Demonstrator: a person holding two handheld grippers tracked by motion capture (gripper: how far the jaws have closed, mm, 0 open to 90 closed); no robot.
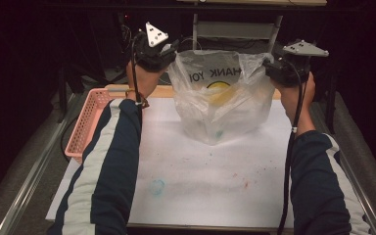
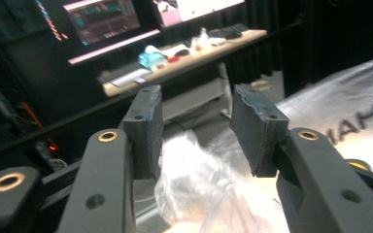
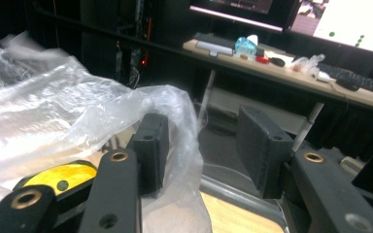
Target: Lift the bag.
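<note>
Standing at mid-table on a white sheet (image 1: 200,171) flecked with faint teal and orange stains is a clear plastic bag (image 1: 223,98), the landmark for this entry. Left of the bag, a pink basket (image 1: 85,125) sits at the table edge; behind the bag the room is dark, with a desk (image 3: 281,68) carrying a keyboard and lit monitors. Bag print reads "THANK YOU", seen in reverse through the film; something yellow lies inside.

Both forearms in navy sleeves with white stripes reach forward, hands raised beside the bag's top corners. Left claw (image 2: 196,128): open, pads clear of the bag handle below them. Right claw (image 3: 206,145): open, with film draped over its left pad, not pinched.
</note>
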